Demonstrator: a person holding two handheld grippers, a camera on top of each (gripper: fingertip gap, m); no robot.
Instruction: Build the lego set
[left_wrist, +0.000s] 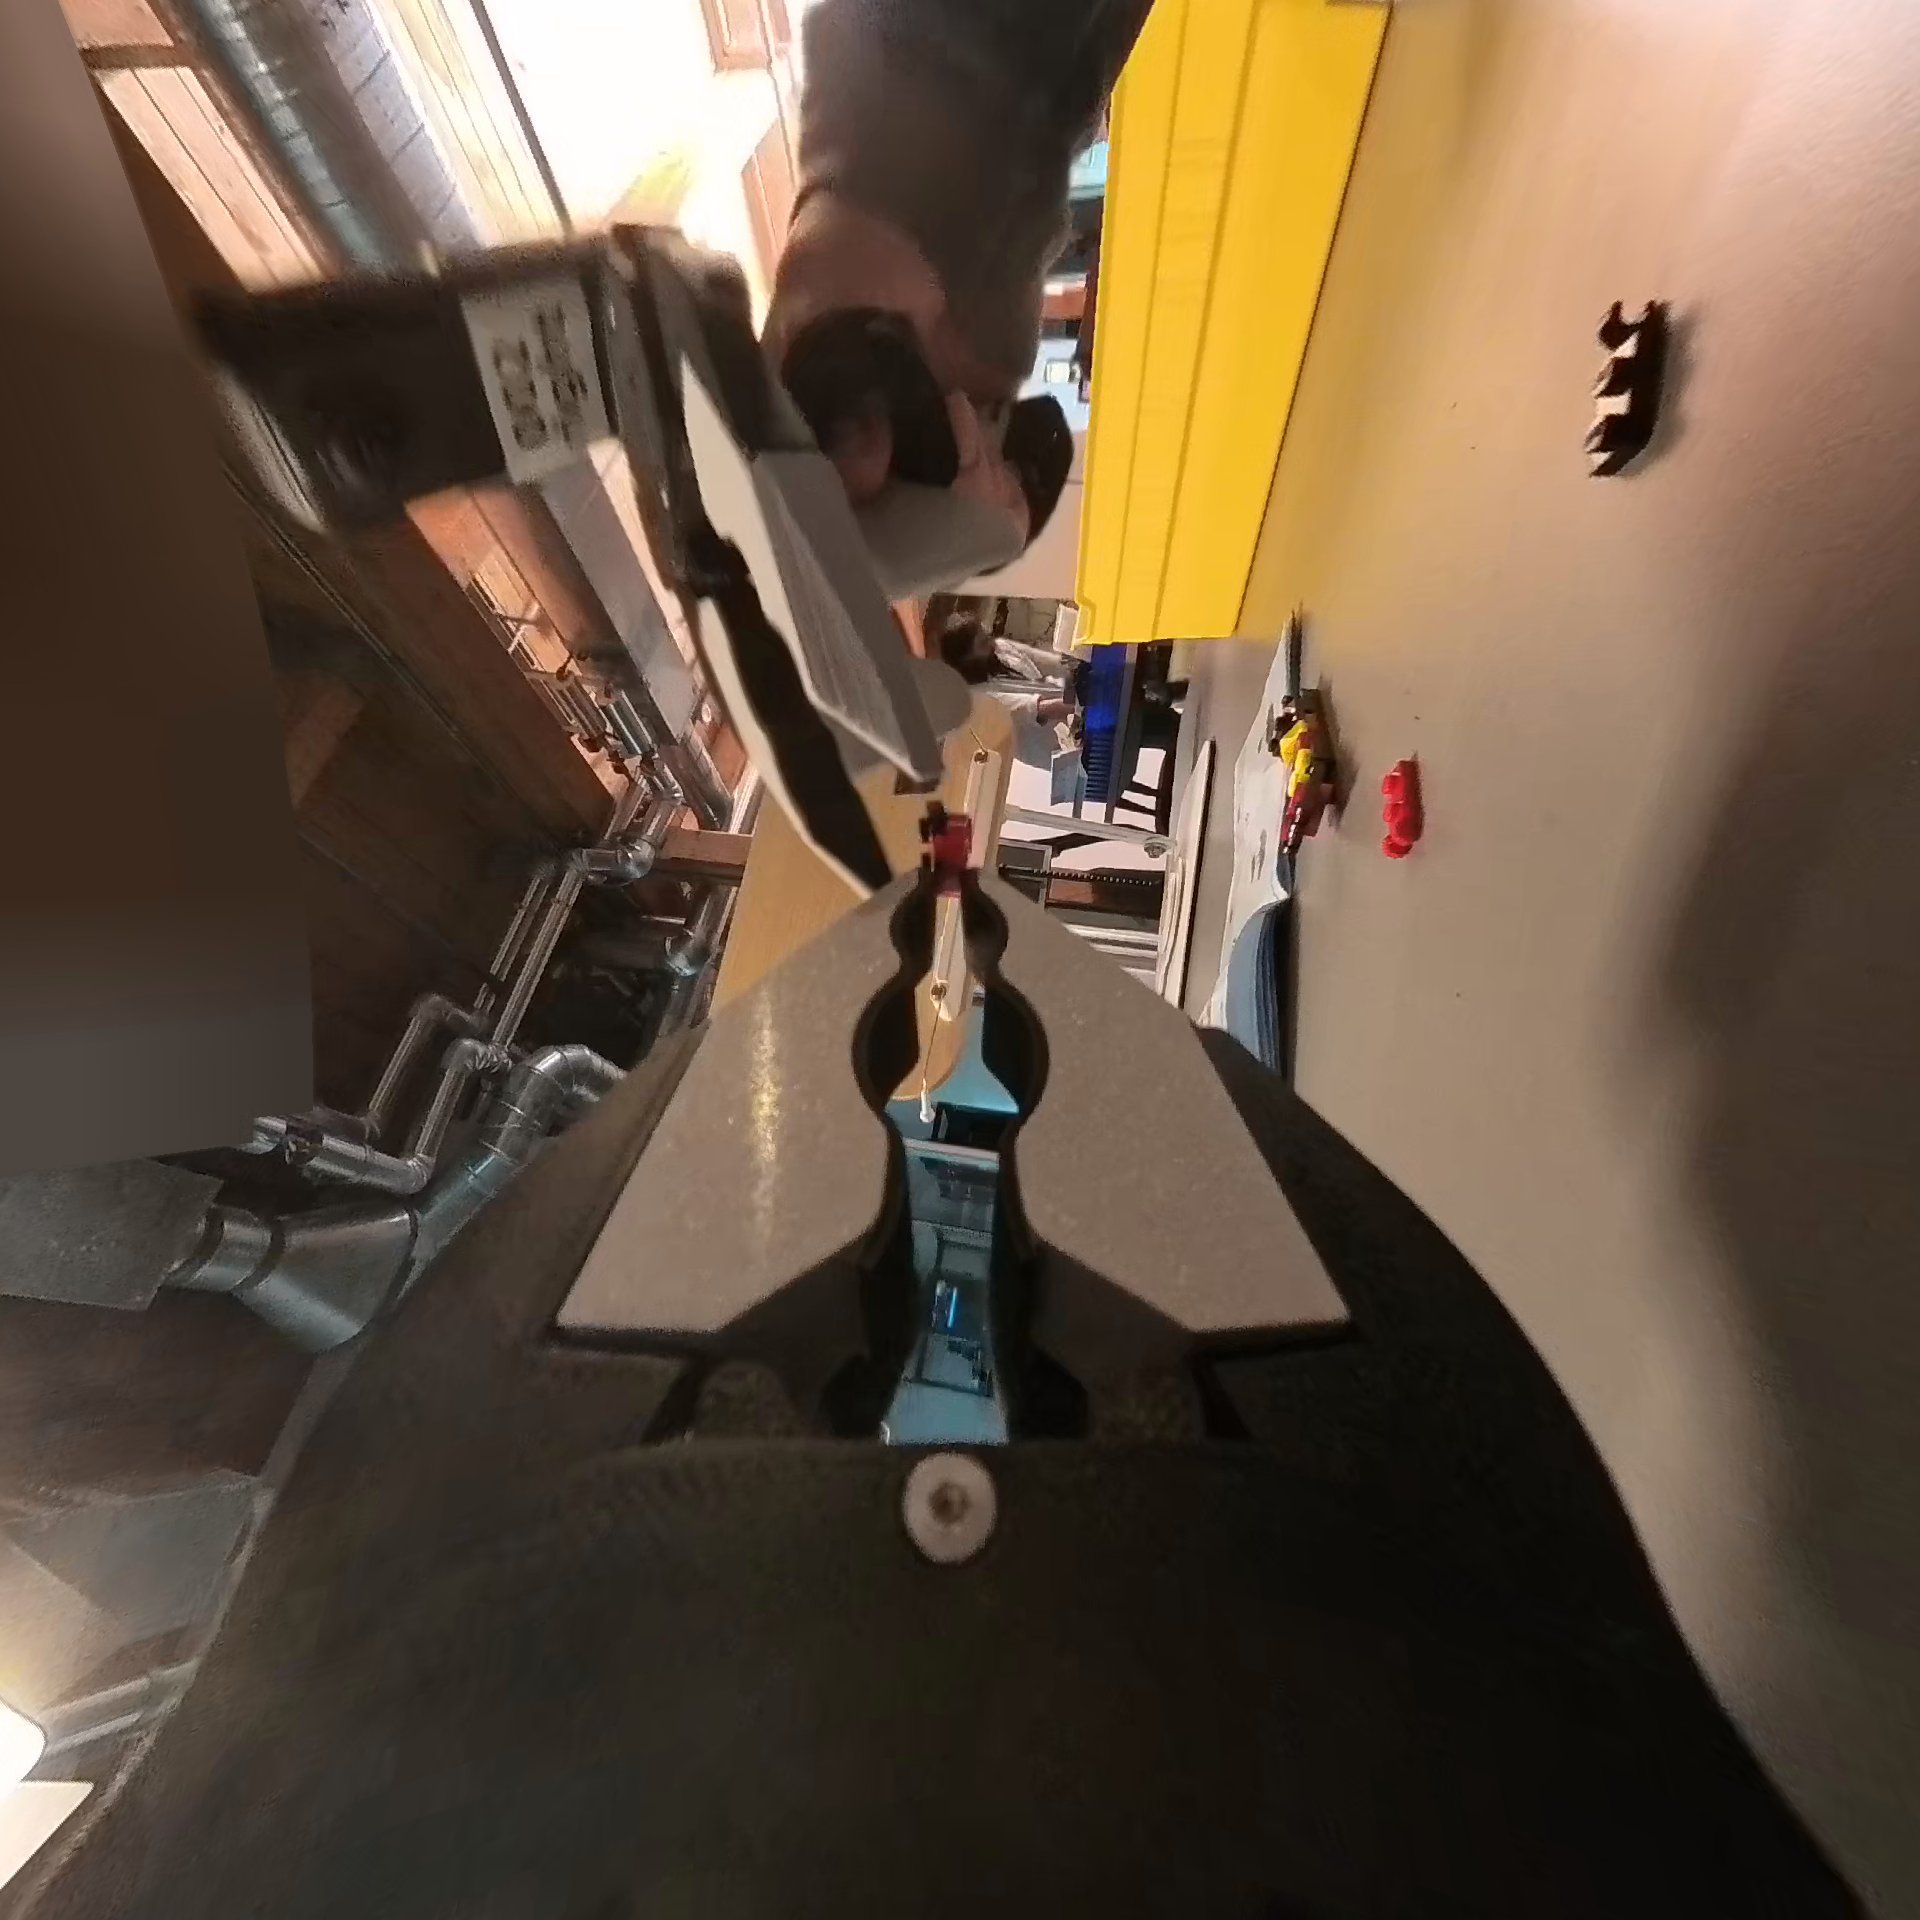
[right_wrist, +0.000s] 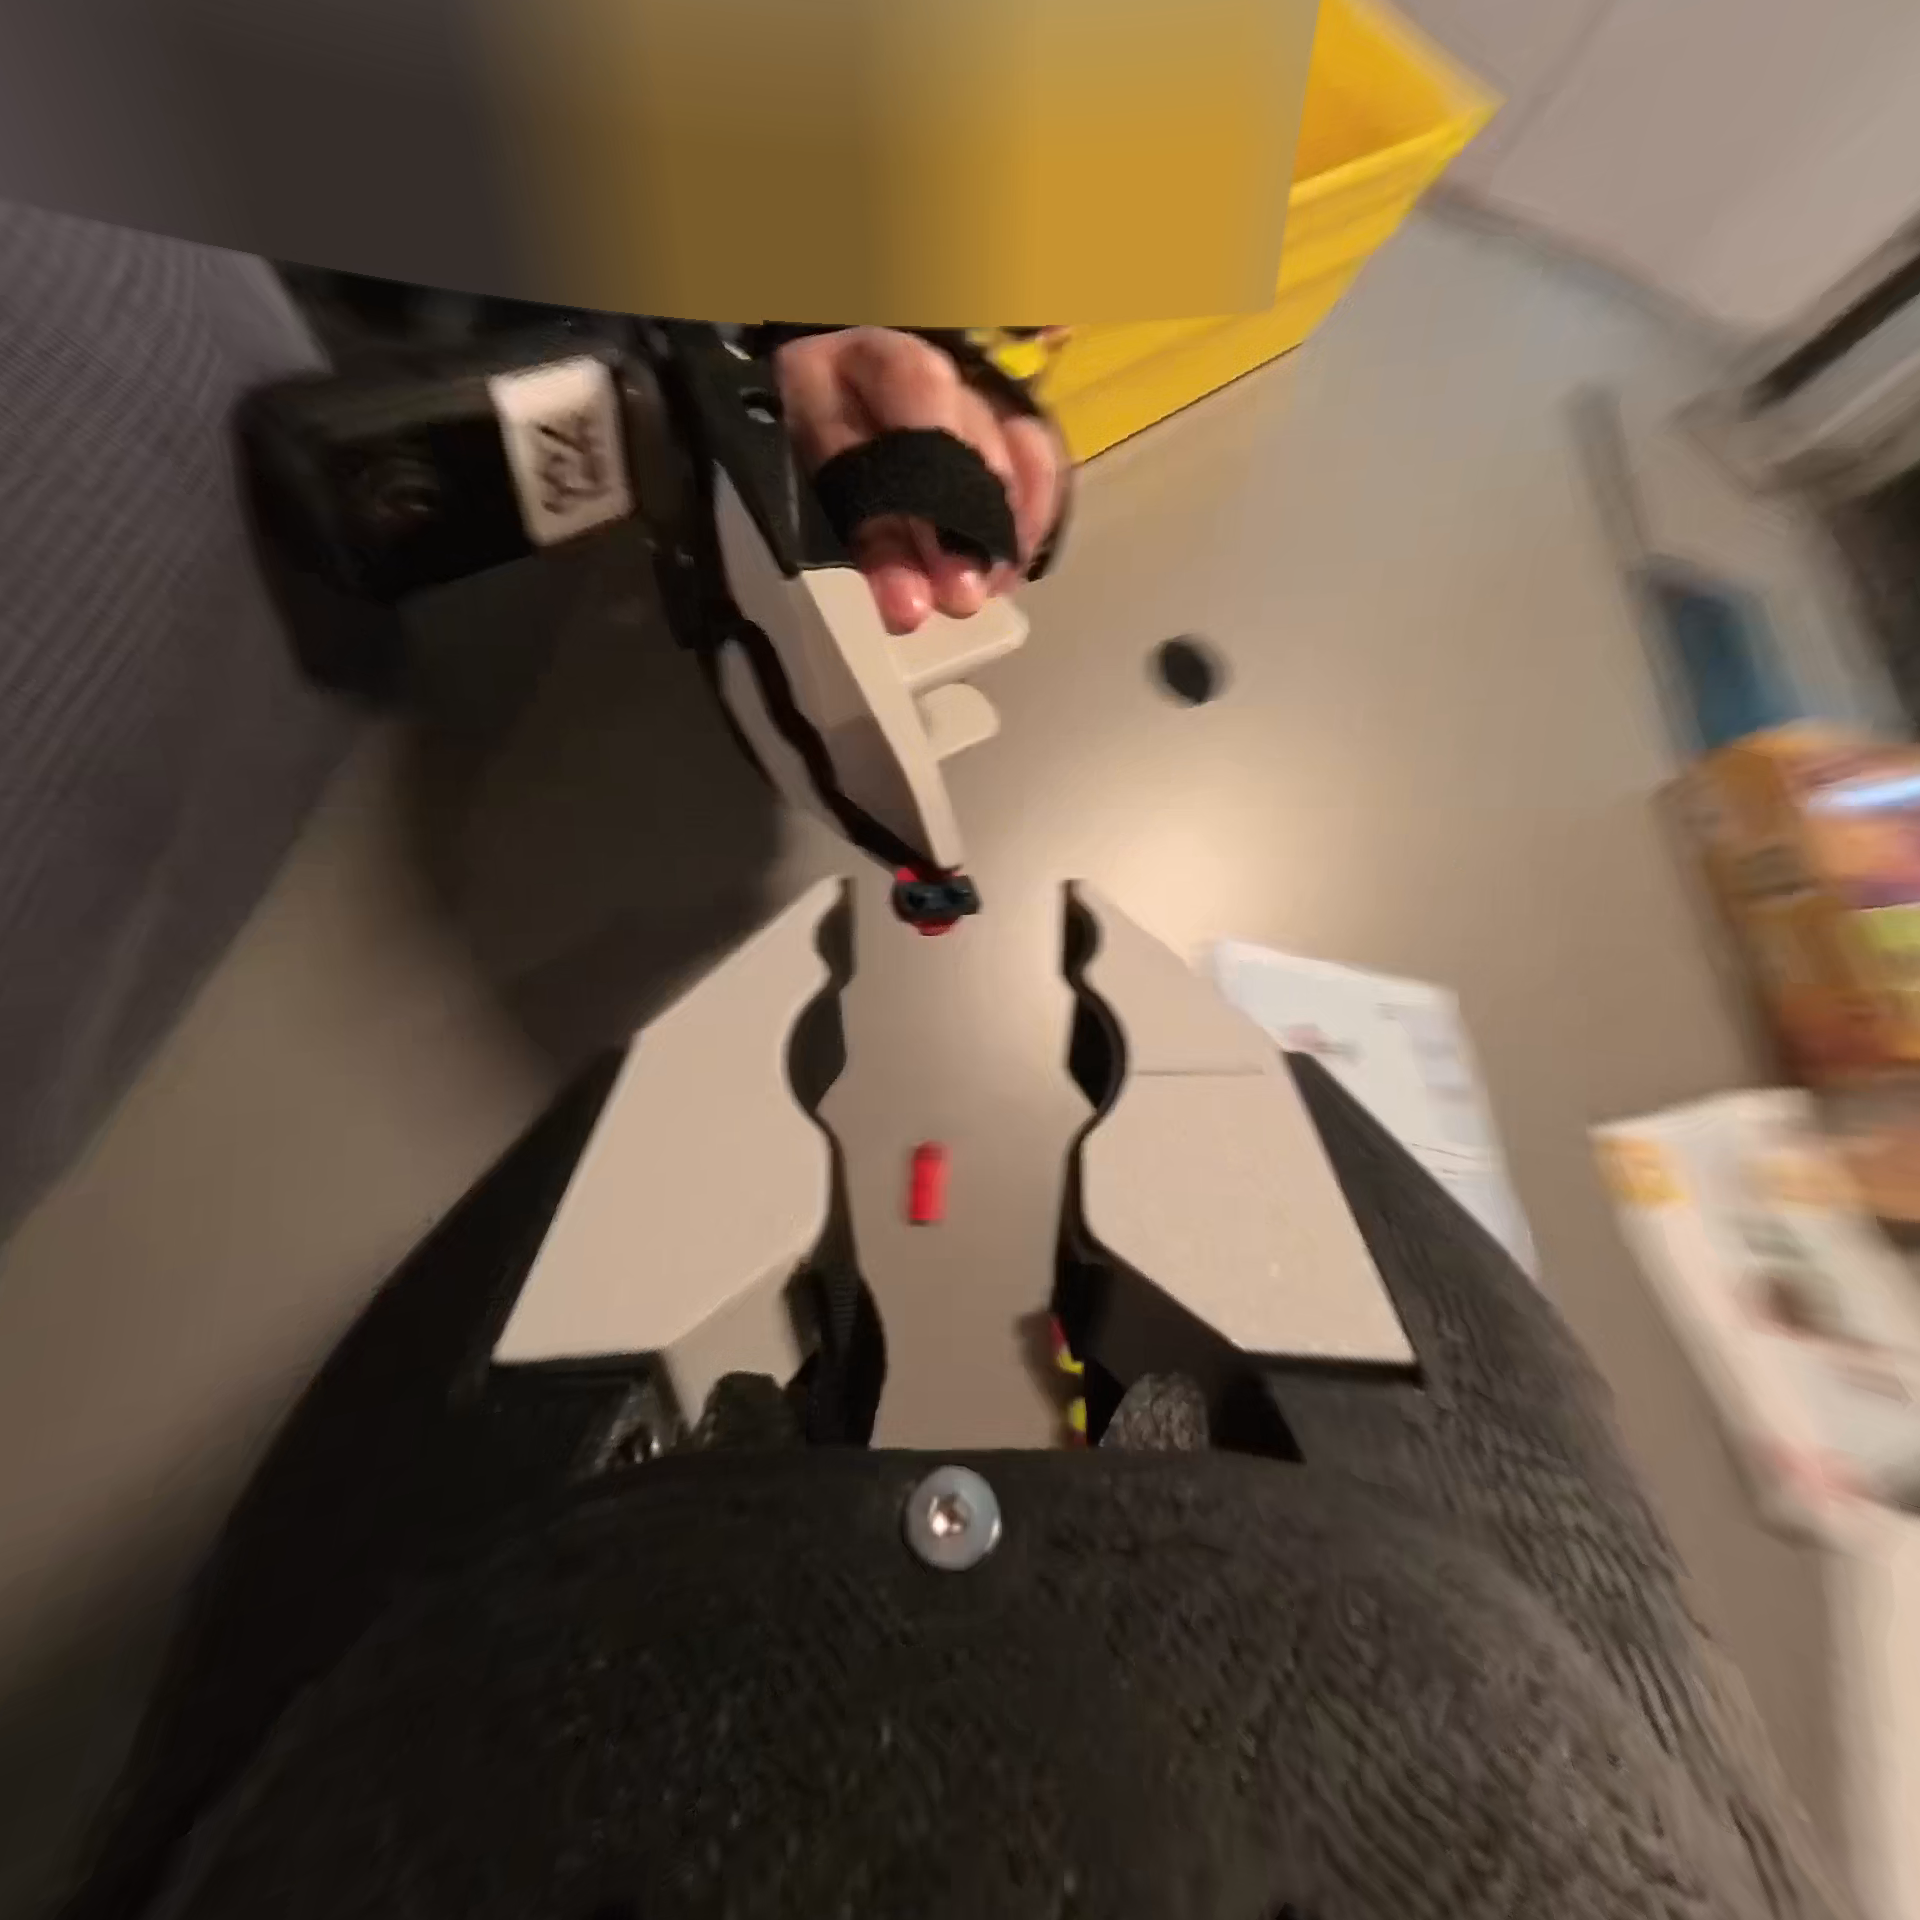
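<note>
Currently left gripper (left_wrist: 951, 883) jaws pinch small red-black piece (left_wrist: 950, 840); right gripper (right_wrist: 956, 894) jaws spread. I'd approach slowly, square up, avoid knocking piece loose.

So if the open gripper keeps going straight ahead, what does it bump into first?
Probably the small red and black lego piece pinched by the left gripper, just beyond the right gripper and its open fingertips. Depth is blurry, so it might pass slightly under.

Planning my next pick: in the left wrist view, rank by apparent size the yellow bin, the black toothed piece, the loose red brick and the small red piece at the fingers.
1. yellow bin, by far
2. black toothed piece
3. loose red brick
4. small red piece, pinched at the left gripper fingers

The last two look close; differing camera distance leaves them unsure.
</note>
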